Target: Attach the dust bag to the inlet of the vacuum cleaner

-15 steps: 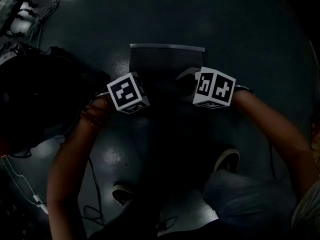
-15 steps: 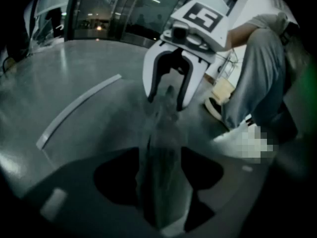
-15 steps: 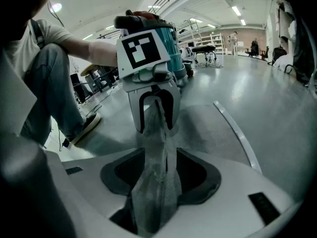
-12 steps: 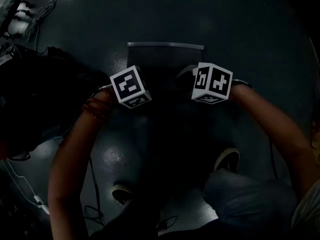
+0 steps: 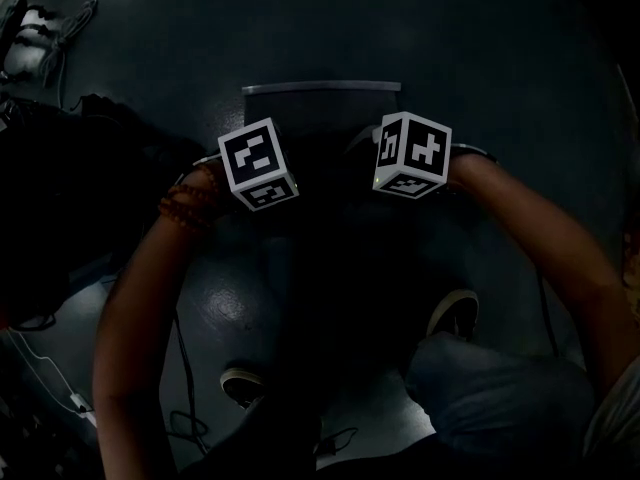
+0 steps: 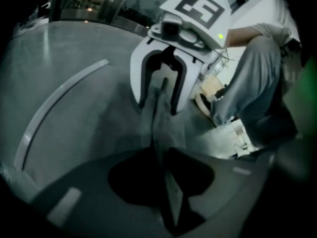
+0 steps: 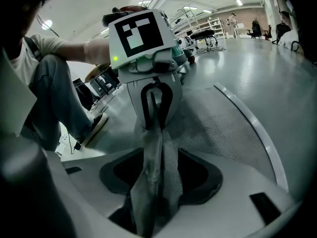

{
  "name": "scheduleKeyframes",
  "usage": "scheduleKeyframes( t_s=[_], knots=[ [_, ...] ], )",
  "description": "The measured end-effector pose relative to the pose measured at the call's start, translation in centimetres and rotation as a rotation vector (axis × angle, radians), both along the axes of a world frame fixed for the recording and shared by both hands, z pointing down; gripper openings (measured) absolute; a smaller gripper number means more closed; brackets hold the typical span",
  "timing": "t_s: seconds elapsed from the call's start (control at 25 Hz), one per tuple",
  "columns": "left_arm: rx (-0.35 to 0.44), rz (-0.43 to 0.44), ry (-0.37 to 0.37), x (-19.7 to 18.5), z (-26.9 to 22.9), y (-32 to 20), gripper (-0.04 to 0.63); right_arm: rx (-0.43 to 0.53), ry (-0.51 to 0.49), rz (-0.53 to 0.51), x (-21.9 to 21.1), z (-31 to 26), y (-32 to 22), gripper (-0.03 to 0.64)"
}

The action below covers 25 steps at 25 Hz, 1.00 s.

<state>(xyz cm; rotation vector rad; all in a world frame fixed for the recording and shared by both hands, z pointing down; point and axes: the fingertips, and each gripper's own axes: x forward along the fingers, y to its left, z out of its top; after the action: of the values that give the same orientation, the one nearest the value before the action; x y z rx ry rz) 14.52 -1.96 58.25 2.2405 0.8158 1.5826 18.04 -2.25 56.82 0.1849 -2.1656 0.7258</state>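
Note:
The grey mesh dust bag (image 7: 159, 152) is stretched between my two grippers as a gathered fold. In the left gripper view the fold (image 6: 157, 125) runs from my left gripper (image 6: 171, 202), shut on it, to the right gripper (image 6: 161, 86) opposite. My right gripper (image 7: 148, 217) is also shut on the fabric, facing the left gripper (image 7: 156, 103). The rest of the bag (image 5: 320, 113) lies flat on the floor beyond both marker cubes, and its far edge (image 5: 320, 87) shows as a pale strip. No vacuum inlet can be made out in the dark.
A large black mass (image 5: 90, 198) sits at the left of the head view. Cables (image 5: 40, 38) lie at the top left. The person's shoes (image 5: 455, 316) (image 5: 240, 383) rest on the grey floor below the grippers. Racks (image 7: 198, 24) stand far off.
Both marker cubes have shifted a little up in the head view and drawn slightly closer together. The bag stays gripped between them.

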Motion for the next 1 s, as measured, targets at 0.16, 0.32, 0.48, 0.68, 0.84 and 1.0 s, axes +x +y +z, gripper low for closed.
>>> scheduleKeyframes(
  t_s=[0.16,0.32,0.48,0.68,0.84,1.0],
  knots=[
    [-0.013,-0.014,0.03,-0.3,-0.9,1.2,0.067,-0.033,-0.003,-0.037,-0.4,-0.1,0.8,0.193],
    [-0.009,-0.028,0.07,-0.4,-2.5,1.7,0.043,-0.088,-0.022,-0.081,-1.2,-0.5,2.2,0.193],
    [0.017,-0.022,0.1,-0.5,-3.5,2.5,0.035,-0.125,-0.027,-0.136,-2.1,-0.6,3.9,0.193],
    [0.024,-0.031,0.116,-0.9,-4.0,3.0,0.034,-0.138,-0.032,-0.171,-3.0,-0.9,5.1,0.059],
    [0.008,-0.034,0.12,-1.2,-4.4,3.8,0.052,-0.136,-0.031,-0.173,-3.2,-1.4,5.5,0.04],
    [0.057,-0.002,0.149,-0.8,-4.6,4.9,0.098,-0.077,-0.001,-0.206,-3.5,-1.9,5.7,0.037]
  ],
)
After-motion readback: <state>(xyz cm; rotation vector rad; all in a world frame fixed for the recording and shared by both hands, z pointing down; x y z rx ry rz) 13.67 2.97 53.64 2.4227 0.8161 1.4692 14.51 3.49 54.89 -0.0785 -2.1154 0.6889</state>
